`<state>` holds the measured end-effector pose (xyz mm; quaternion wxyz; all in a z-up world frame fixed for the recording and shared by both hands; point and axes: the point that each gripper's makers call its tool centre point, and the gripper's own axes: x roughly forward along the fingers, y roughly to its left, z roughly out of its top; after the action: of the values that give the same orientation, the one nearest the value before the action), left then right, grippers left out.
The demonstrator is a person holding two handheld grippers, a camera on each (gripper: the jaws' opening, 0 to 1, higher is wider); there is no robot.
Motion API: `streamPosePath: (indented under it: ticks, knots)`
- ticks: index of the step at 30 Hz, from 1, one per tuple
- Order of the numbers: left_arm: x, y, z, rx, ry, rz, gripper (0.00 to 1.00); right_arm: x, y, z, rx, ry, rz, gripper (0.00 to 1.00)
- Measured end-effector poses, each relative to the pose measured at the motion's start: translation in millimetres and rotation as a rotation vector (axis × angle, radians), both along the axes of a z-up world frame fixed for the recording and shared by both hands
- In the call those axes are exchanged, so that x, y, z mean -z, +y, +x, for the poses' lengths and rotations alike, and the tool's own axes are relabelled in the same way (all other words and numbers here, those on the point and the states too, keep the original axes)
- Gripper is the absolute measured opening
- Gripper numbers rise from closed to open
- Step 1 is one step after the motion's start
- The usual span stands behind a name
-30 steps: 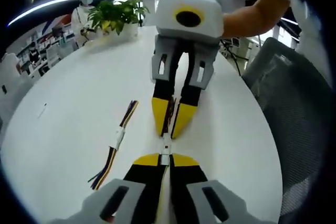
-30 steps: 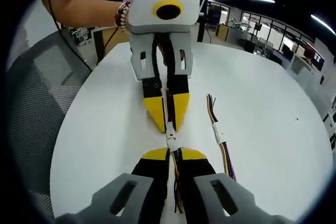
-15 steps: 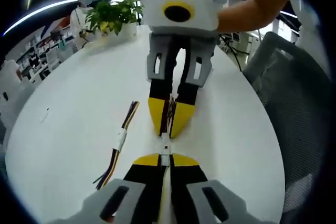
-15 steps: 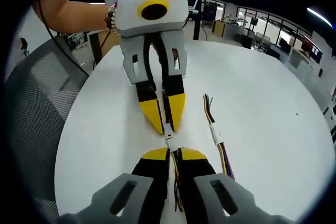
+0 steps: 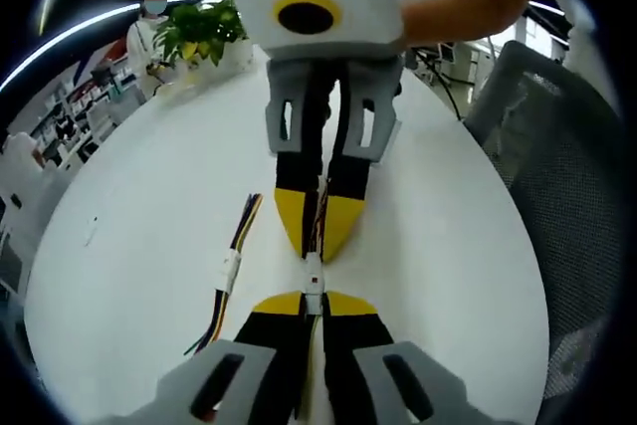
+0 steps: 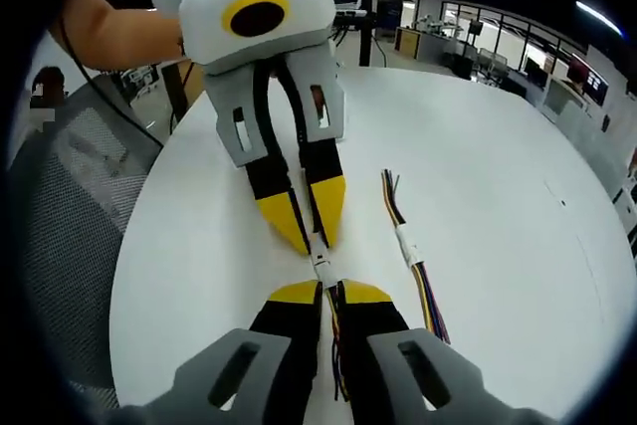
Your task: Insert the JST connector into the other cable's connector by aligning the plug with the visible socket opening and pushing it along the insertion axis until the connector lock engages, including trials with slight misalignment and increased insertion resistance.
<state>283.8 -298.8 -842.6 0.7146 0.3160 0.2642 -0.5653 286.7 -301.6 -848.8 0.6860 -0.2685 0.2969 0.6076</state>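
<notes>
Left gripper view: the left tool point(image 5: 312, 303) pinches a white connector point(image 5: 313, 281) on the worktop point(image 5: 129, 236), nose-to-nose with the right tool point(image 5: 317, 251). Slight misalignment could jam it.

Right gripper view: the right tool point(image 6: 327, 293) clamps its cable point(image 6: 336, 345) behind the connector point(image 6: 323, 268); hard pushing could slip the wires. A spare cable point(image 6: 411, 251) lies beside the connector.

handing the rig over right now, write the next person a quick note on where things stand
Left gripper: shut on its cable at the white connector.
Right gripper: shut on the other cable, multicolored wires running back between its jaws.
The two grippers meet tip to tip over the white table, connectors touching in line between them.
A spare joined cable lies loose on the table alongside.
Done: both ends gripped, aligned, brought together.
Left: whether the lock has engaged cannot be told; check the seating, push along the axis if needed.
</notes>
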Motion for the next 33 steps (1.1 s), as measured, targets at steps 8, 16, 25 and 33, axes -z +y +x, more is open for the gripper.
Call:
streamPosePath:
  ticks: [8,16,25,33]
  knots:
    - [2.6,0.3,5.7,0.007,-0.038,0.047,0.00,2.7,-0.6,4.4,0.054,0.051,-0.022,0.03]
    - [2.8,-1.6,8.1,0.022,-0.073,0.077,0.00,2.1,-1.8,6.1,0.069,0.067,-0.037,0.03]
    - [5.2,-1.8,9.6,0.035,-0.058,0.072,0.00,4.0,-3.3,4.5,0.015,0.006,-0.082,0.03]
    - [6.1,-8.8,10.1,0.047,-0.023,0.046,0.00,3.9,0.7,5.3,0.034,0.034,-0.088,0.03]
